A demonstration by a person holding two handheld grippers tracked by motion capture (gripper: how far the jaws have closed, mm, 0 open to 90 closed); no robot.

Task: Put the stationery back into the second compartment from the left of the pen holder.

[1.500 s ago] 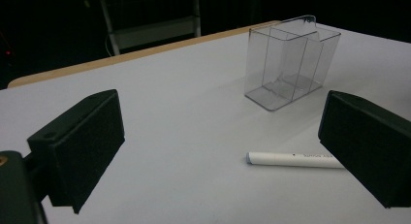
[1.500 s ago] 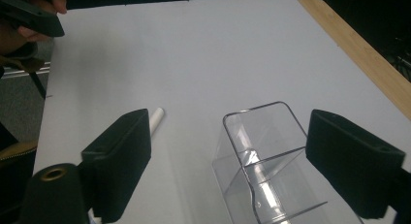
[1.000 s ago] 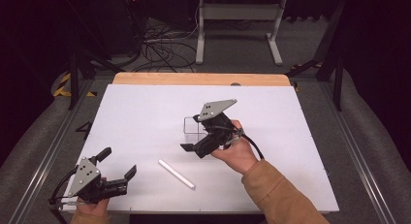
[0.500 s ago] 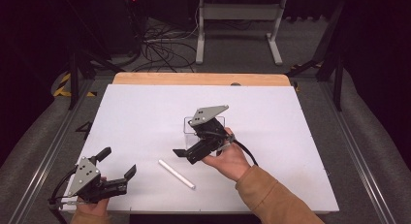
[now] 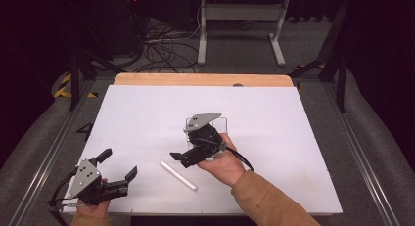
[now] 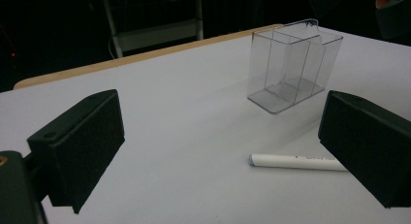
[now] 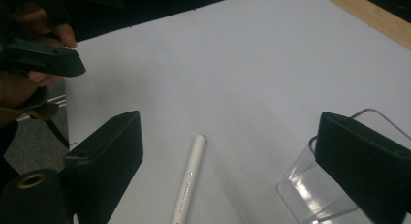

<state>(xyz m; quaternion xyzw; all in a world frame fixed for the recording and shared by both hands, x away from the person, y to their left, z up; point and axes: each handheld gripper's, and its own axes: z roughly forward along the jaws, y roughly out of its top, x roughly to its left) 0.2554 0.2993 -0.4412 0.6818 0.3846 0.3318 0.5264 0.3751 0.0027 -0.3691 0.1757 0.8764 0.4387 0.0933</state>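
The right gripper [image 5: 182, 156], jaws wide apart and empty, hovers just above the white pen [image 5: 178, 175] near the table's [image 5: 293, 138] front edge, beside the clear box [image 6: 291, 64].

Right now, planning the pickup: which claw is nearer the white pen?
The right claw, hovering just beside the white pen; the left claw sits farther off.

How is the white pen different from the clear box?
The pen is solid white; the box is see-through. The pen is thin and lies flat; the box stands upright, taller and wider. The box is open on top with a divider inside; the pen is a closed stick. Both sit untouched on the white table.
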